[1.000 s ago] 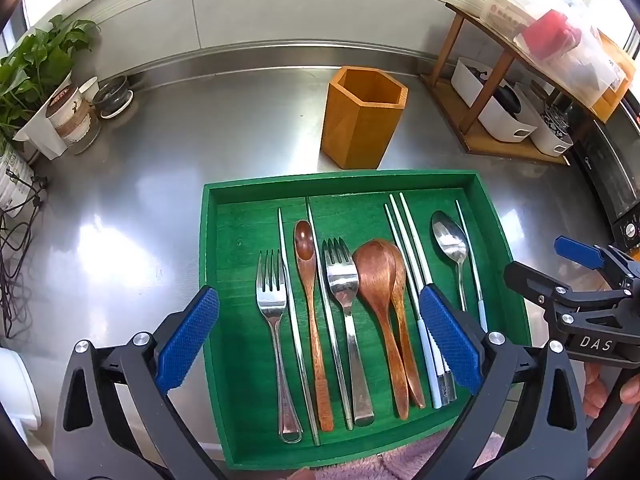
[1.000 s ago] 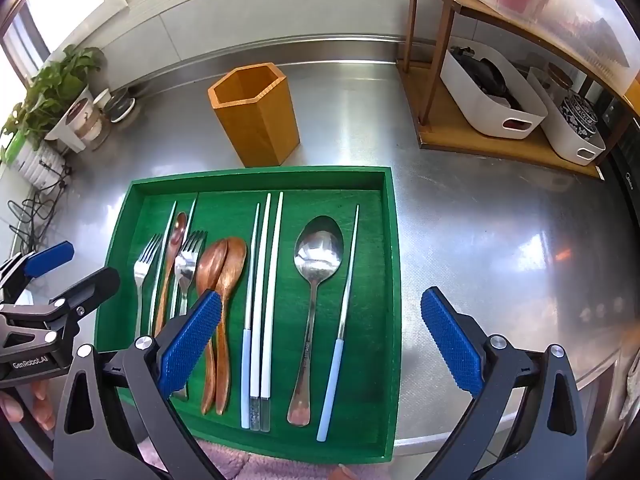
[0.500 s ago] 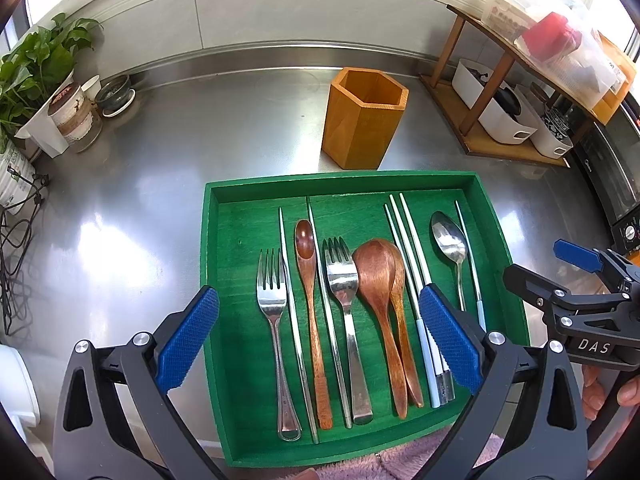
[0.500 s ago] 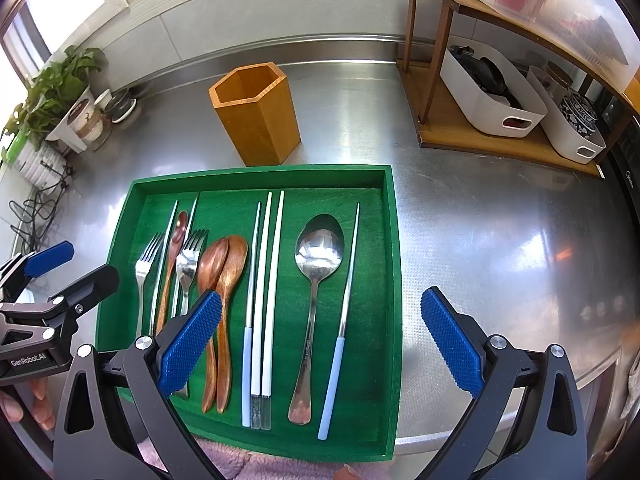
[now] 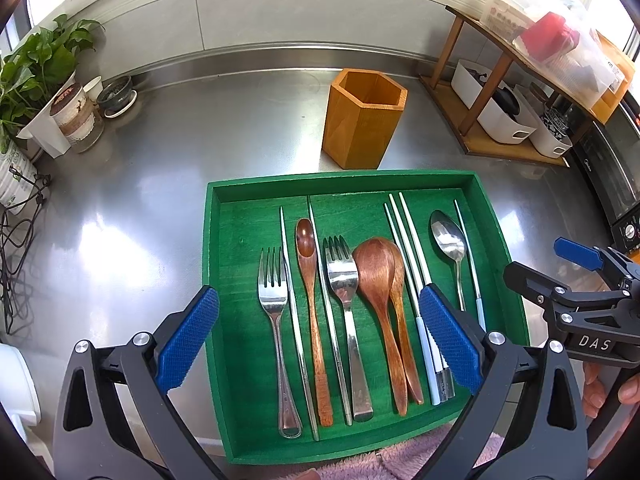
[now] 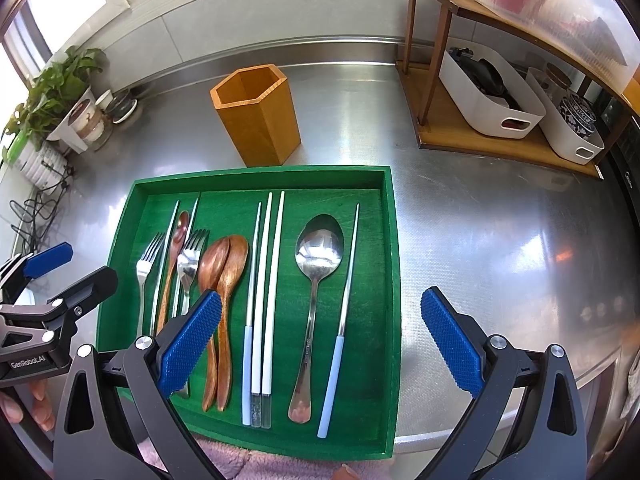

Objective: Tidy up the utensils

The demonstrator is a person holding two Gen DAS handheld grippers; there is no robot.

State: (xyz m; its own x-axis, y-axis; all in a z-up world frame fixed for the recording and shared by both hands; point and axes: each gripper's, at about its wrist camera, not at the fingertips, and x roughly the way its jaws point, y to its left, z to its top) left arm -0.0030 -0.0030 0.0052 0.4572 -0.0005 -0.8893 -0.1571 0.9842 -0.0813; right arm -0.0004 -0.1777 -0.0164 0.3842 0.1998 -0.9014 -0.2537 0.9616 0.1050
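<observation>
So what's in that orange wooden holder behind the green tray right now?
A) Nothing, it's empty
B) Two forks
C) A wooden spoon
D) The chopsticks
A: the holder shows only its bare inside, while the forks, spoons and chopsticks all lie flat in the tray.

A stainless steel counter (image 5: 168, 168) is stretching back to a pale tiled wall (image 5: 280, 12). At the far left, a leafy green potted plant (image 5: 36, 64) is sitting beside a brown patterned jar (image 5: 74, 114), a small white cup (image 5: 94, 86) and a dark little bowl (image 5: 116, 92). Black cables (image 5: 16, 248) are trailing along the left edge. At the far right, a wooden shelf rack (image 6: 448, 80) is holding two white bins (image 6: 486, 100) underneath and clear plastic containers (image 6: 532, 4) on top.
</observation>
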